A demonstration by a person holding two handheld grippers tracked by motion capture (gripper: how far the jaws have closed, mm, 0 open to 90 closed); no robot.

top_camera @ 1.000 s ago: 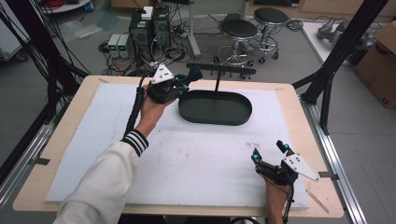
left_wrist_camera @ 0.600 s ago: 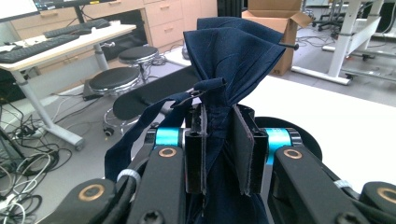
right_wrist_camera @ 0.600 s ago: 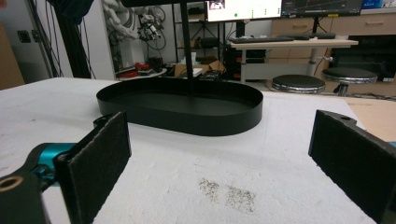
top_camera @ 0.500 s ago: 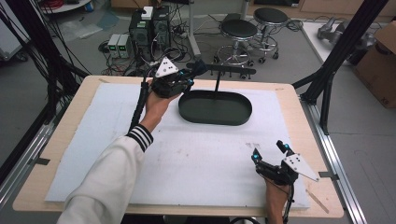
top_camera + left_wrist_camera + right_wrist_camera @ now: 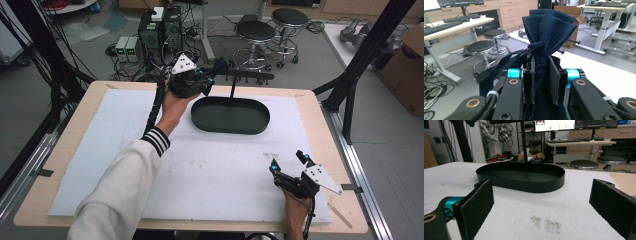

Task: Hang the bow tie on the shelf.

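Two tongs, one dark blue cloth held at the far edge

Two tongs were over the table (image 5: 65, 165), which carried a white sheet (image 5: 210, 170). The left tongs (image 5: 207, 80) were held high at the far edge of the table, just beside the far left end of the black oval tray (image 5: 260, 127). In the left gripper view the jaws were clenched on a dark blue cloth (image 5: 549, 32); the cloth was bunched between the pads and rose above them, and one strip of it hung down on the left side. In the high view a small piece of this cloth was seen at the tip of the left tongs.

The right tongs (image 5: 289, 161) rested low near the front right corner of the white sheet, well apart from the tray. Their jaws were spread wide and held nothing. In the right gripper view the tray stood ahead of them, and a thin black post (image 5: 524, 142) rose from its floor. A grey speckled mark (image 5: 545, 222) lay on the sheet between the jaws.
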